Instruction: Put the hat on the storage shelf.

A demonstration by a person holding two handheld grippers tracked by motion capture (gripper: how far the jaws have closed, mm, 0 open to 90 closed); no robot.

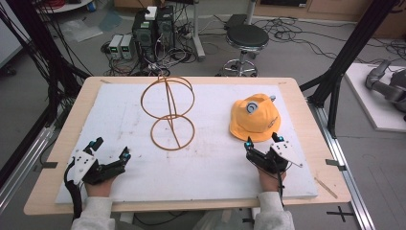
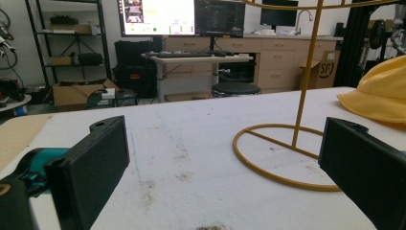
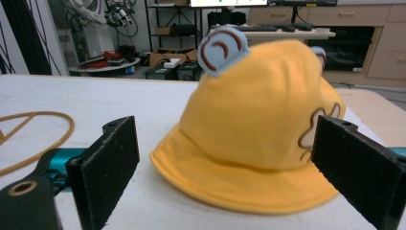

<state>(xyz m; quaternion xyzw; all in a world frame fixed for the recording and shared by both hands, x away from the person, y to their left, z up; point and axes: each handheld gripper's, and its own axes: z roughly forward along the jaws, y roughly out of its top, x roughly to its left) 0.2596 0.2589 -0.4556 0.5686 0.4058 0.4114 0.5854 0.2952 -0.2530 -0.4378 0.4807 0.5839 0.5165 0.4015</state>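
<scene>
On the white surface (image 1: 119,120) we have the wire hat stand (image 1: 167,112) left of centre and the yellow bucket hat (image 1: 253,118) lying brim-down to the right, just ahead of our right gripper (image 1: 262,142), whose jaws stand wide apart with nothing between them; our left gripper (image 1: 111,147) is equally wide and empty near the front left edge. We judge a clean pickup means sliding one jaw under the near brim and pinching it flat, then lifting level so the crown stays open for the stand. The hat carries a blue-and-brown ear patch and a brown outline motif, but we can read no lettering on it.

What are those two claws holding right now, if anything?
Nothing. The right gripper stands open just short of the yellow hat; the left gripper is open too.
</scene>
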